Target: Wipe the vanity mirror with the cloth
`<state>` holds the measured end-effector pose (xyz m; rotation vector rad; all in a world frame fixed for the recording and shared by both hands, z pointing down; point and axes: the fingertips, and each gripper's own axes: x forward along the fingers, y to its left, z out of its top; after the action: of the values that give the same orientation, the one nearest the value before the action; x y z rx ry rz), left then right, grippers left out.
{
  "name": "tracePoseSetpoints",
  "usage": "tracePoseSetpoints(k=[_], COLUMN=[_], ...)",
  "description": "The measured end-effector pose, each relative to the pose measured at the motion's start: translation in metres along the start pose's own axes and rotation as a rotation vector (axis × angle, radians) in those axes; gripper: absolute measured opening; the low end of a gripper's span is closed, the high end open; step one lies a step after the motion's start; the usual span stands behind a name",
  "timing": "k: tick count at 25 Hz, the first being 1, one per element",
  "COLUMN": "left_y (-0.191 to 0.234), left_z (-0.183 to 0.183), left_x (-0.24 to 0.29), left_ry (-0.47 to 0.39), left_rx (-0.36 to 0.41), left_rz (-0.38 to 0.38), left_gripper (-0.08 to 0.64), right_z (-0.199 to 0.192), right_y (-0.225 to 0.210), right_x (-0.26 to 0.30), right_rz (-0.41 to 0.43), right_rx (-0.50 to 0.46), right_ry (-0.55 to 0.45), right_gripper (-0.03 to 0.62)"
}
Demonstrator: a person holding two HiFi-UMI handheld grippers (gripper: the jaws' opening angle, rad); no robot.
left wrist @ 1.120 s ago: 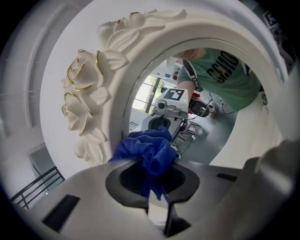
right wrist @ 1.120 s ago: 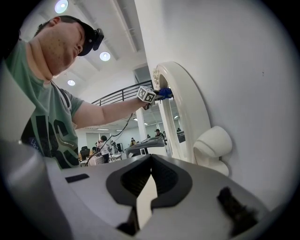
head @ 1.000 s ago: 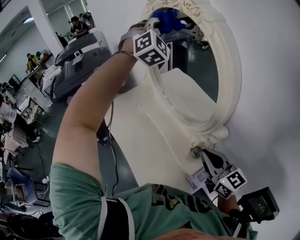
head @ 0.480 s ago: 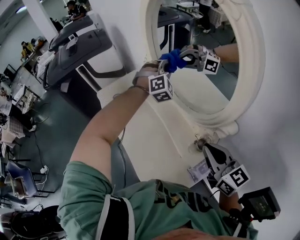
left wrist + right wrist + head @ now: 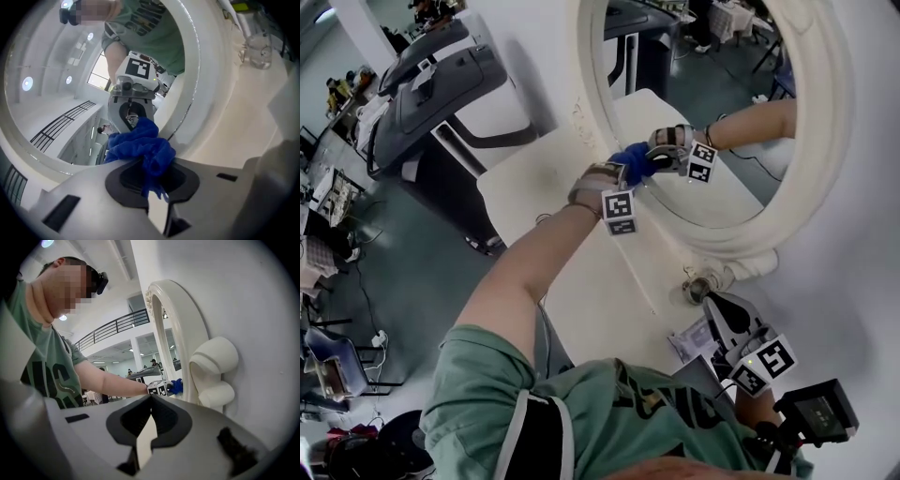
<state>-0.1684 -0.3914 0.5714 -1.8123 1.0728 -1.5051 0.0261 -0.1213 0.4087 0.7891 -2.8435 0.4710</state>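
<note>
Left tool [image 5: 625, 172] clamped tight on the blue cloth [image 5: 630, 159], which is pressed to the mirror [image 5: 821, 131] glass, right by the near frame edge. Right tool [image 5: 715, 309] is shut and empty, low by the mirror's foot. White surface [image 5: 572, 272] runs below, with a treadmill [image 5: 422, 84] beyond it.

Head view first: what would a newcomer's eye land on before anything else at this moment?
The bright blue cloth, clamped in the left gripper and pressed to the lower left of the glass in the white oval mirror, stands out against all the white, and its reflection meets it in the glass. Lower down, the right gripper is held shut and empty near the mirror's foot.
</note>
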Motion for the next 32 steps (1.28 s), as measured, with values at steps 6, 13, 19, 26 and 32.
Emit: tracePoseSetpoints(k=[6,13,19,26,32], left_y=[-0.004,0.141,0.32,0.41,0.406], left_z=[-0.002,0.017,0.07,0.096,0.107], left_x=[0.002,-0.075,-0.187,-0.234,-0.228], left_ry=[0.005,-0.117,-0.272,-0.233,-0.205], left_rx=[-0.029,-0.154,-0.173,-0.151,-0.104], left_rz=[-0.091,0.103,0.396,0.476,0.501], left_gripper=[0.067,0.067,0.067,0.067,0.067], right_z=[0.005,0.022,0.024,0.028,0.019], right_y=[0.004,0.003,-0.003,0.001,-0.005], right_x=[-0.004,-0.022,-0.017,-0.017,-0.024], right_rz=[0.01,-0.004,0.012,0.025,0.024], right_rx=[-0.053,-0.072,-0.097,-0.106,-0.084], right_ry=[-0.028,-0.09,-0.146,-0.171,-0.168], right_gripper=[0.012,0.012,0.012,0.012,0.012])
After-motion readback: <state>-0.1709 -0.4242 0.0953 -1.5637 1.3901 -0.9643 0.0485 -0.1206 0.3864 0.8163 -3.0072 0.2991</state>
